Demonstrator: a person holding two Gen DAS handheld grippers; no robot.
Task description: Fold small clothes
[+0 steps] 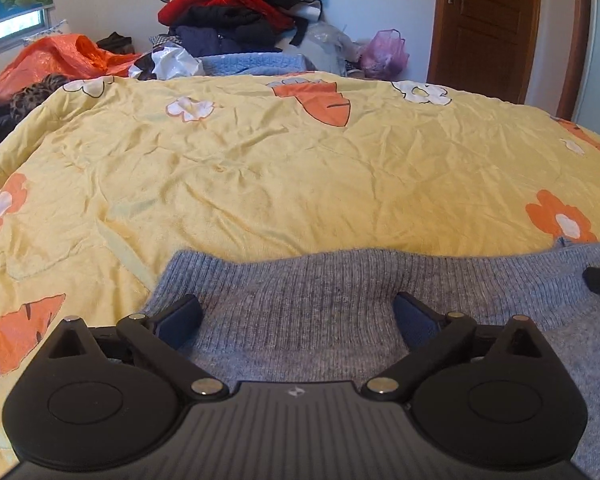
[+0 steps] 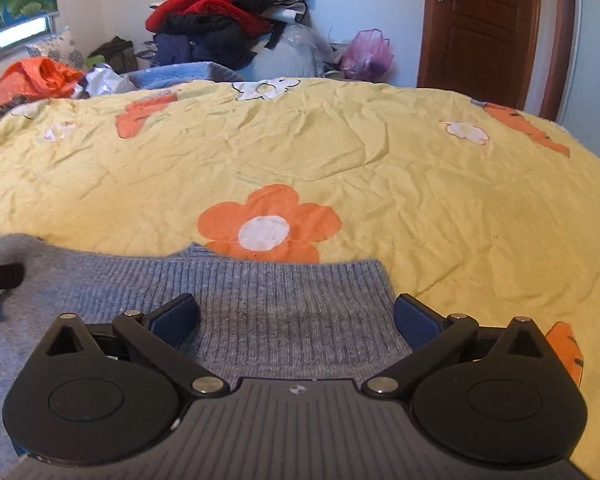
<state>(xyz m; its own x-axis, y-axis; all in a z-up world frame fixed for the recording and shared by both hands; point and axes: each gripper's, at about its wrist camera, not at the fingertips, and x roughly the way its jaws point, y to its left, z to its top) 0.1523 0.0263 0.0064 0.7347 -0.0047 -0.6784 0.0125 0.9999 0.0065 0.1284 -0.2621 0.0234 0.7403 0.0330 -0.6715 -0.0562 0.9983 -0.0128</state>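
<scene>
Left gripper [image 1: 298, 312] hangs with jaws spread wide and empty over the grey-blue ribbed knit sweater [image 1: 340, 300], which lies flat on the yellow flowered bed quilt [image 1: 260, 168]. Its ribbed hem runs from 9 to 3 o'clock, just ahead at 12. Right gripper [image 2: 296, 314], equally wide and empty, covers the hem's right end; both sit equally near.

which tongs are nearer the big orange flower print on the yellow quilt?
Right. The right tongs sit open over the grey knit sweater just below the orange flower print; the left tongs are farther left along the hem.
</scene>
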